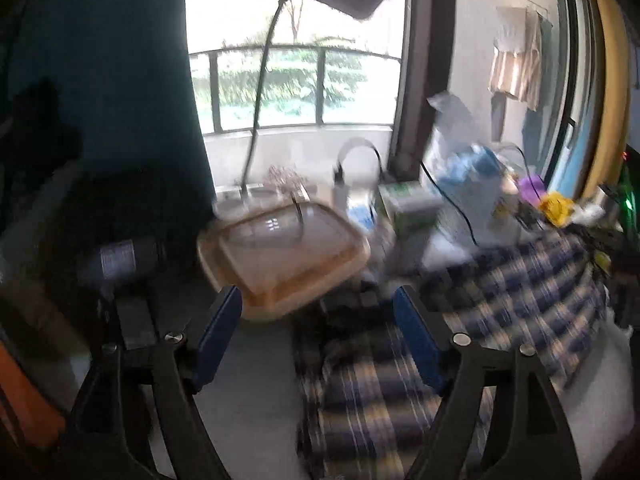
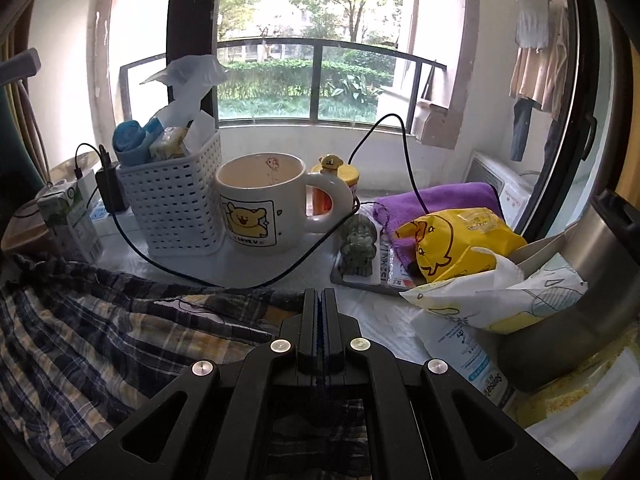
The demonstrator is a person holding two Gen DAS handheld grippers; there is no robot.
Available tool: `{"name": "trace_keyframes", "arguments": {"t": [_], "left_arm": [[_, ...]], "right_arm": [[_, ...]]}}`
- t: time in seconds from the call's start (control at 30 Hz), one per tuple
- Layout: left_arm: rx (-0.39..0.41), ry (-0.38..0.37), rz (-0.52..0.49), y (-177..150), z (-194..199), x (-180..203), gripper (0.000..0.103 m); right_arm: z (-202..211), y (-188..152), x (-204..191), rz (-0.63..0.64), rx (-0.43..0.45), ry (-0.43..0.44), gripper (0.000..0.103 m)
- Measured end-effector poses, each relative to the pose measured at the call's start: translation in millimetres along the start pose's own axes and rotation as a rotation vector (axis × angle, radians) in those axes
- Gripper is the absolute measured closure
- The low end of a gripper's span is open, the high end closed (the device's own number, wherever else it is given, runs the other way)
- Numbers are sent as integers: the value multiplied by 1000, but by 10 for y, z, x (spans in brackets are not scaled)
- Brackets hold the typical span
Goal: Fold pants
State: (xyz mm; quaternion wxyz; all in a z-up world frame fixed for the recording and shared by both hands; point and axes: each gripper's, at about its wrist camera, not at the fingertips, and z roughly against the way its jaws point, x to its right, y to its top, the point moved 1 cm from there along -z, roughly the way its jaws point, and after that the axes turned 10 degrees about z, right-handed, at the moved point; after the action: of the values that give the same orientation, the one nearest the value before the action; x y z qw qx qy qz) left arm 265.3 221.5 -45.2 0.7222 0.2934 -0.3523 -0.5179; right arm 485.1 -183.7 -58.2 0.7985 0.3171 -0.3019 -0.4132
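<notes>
Left wrist view: the left gripper (image 1: 318,312) has two fingers spread, one pair of plaid pants (image 1: 460,320) below its right finger. The right gripper (image 2: 319,300) fingers press together above the pants; whether they pinch cloth, I cannot tell.

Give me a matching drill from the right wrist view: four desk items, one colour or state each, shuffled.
Items:
1. perforated plastic basket
2. folded terry towel
3. crinkled duck-print snack bag
4. right tool

Colour or state:
A. yellow
B. fingers pressed together at the edge of the plaid pants
C. white
D. purple

Pairs: 1-C, 2-D, 3-A, 4-B
</notes>
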Motion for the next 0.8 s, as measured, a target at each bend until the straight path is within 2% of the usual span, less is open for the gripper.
{"name": "trace_keyframes", "arguments": {"t": [0.07, 0.13, 0.17, 0.2, 0.27, 0.4, 0.53, 0.7, 0.8], "left_arm": [[-67, -11, -1, -206, 9, 5, 25], [-151, -27, 2, -426, -23, 14, 25], [-174, -33, 9, -508, -34, 9, 25], [-196, -39, 20, -588, -48, -5, 25], [-228, -47, 47, -717, -67, -32, 25], [-249, -55, 115, -769, -131, -141, 25], [-274, -92, 175, -787, -221, -212, 25], [-290, -108, 136, -851, -250, -122, 25], [-287, -107, 132, -840, -264, -108, 25]], "right_arm": [[71, -20, 11, -1, 3, -7, 97], [142, -40, 25, 1, 7, -25, 86], [199, -52, 38, 6, 12, -36, 67], [246, -57, 46, 9, 19, -42, 37], [386, -69, 67, 13, 55, -68, 14], [615, -110, 111, 7, 77, -85, 14], [744, -379, 153, -35, 26, -84, 14], [837, -950, 197, -166, -82, -18, 14], [833, -1215, 170, -255, -132, 73, 14]]}}
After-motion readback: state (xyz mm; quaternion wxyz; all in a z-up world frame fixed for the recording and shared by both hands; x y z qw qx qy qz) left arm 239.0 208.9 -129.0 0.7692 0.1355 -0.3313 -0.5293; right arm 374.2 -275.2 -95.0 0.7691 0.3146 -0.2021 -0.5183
